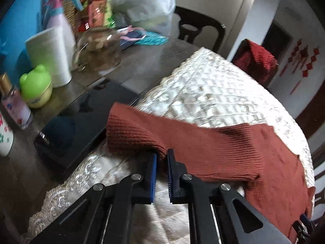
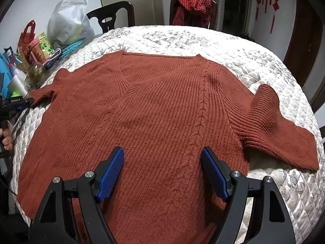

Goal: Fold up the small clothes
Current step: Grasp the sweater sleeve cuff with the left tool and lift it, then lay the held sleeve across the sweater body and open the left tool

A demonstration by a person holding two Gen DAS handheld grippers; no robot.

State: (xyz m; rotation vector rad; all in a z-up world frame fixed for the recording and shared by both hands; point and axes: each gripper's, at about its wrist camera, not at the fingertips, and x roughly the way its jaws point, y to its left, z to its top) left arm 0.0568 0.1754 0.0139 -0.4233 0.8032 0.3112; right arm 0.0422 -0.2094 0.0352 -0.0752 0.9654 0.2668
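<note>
Two views differ: your left gripper (image 1: 161, 158) pinches the sweater (image 2: 142, 109) sleeve cuff; only the right view shows it flat on the quilt (image 2: 254, 61), right gripper (image 2: 162, 172) spread above.

Our left black two-finger gripper with blue ribbed pads (image 1: 161, 158), low and centre in its own view, has its jaws pinched nearly together on a fold of knit. Our right black gripper with blue textured pads (image 2: 162, 172) sits at the bottom centre of its view, jaws spread wide, gripping nothing. Our bare left hand (image 2: 7, 136) shows at that view's far left edge, wrapped around a handle.
</note>
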